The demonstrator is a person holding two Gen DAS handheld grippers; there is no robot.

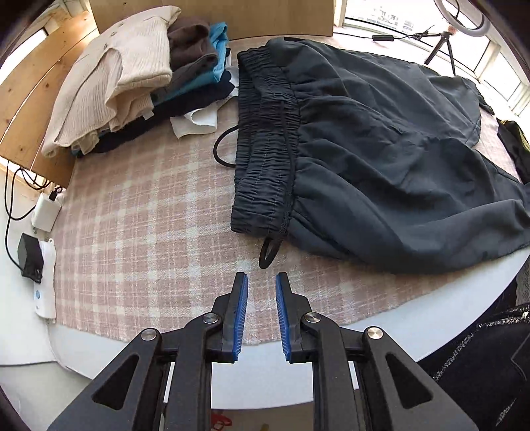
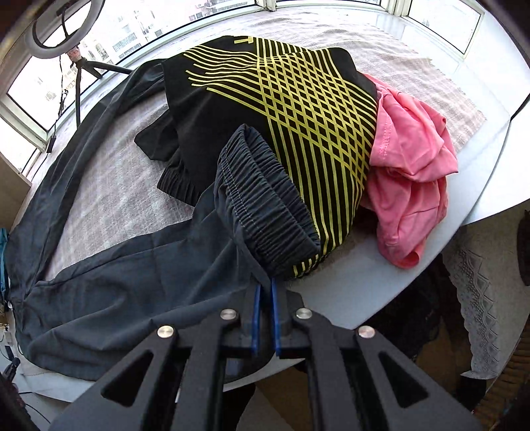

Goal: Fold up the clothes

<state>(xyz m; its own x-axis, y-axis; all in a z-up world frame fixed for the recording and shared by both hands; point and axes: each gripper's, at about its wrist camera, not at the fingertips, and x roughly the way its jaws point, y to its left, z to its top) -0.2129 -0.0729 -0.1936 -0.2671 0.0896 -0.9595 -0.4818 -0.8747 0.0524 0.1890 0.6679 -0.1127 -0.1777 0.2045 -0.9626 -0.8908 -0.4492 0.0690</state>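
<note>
Dark grey trousers lie spread on the pink checked cloth, their elastic waistband toward the left with a black drawstring loop hanging near me. My left gripper stands open just short of that loop, nothing between its blue pads. In the right wrist view the same trousers run leftward, and my right gripper is shut on the elastic leg cuff, which is lifted and curled over a black garment with yellow lines.
A stack of folded clothes sits at the far left by a wooden board. A crumpled pink garment lies right of the black one. A ring light on a tripod stands by the window. Chargers and cables hang off the table's left edge.
</note>
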